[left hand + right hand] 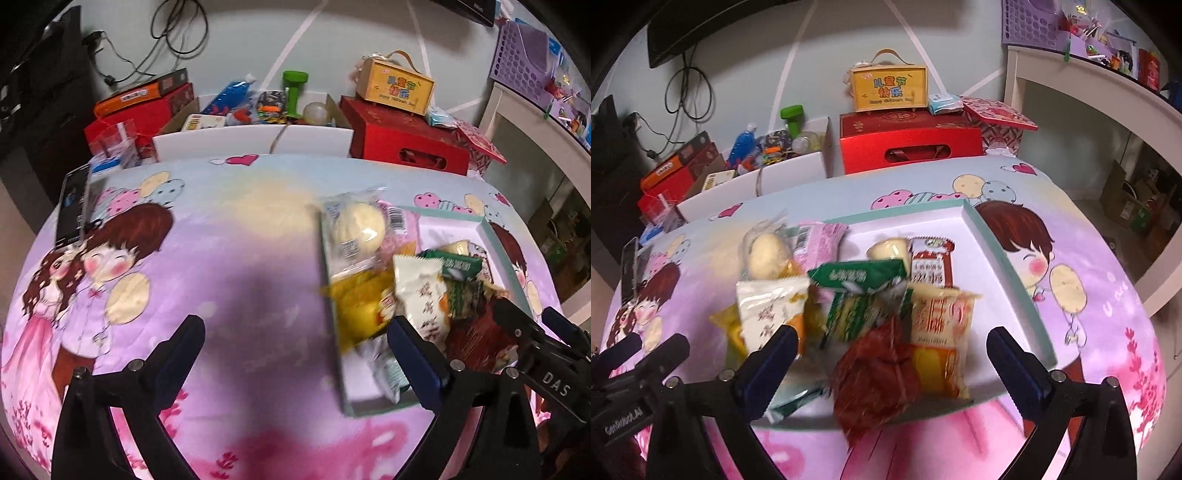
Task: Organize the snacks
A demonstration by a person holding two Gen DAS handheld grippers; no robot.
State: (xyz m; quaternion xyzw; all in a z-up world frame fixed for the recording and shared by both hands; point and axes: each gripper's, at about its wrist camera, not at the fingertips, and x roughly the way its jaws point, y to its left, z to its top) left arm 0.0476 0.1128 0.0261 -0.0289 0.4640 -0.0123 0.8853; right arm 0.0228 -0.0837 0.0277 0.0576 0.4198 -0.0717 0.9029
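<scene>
Left wrist view: the left hand-held gripper (295, 332) hovers spread wide and empty over the cartoon-print surface (229, 258), beside the shallow tray (491, 229) heaped with snack packets. The bun packet (354, 229) overhangs the tray's left rim; a careless nudge could tip it out.

Right wrist view: the right hand-held gripper (892, 345) is also spread, empty, above the red packet (875, 380), which hangs over the near rim and may slide off.
</scene>
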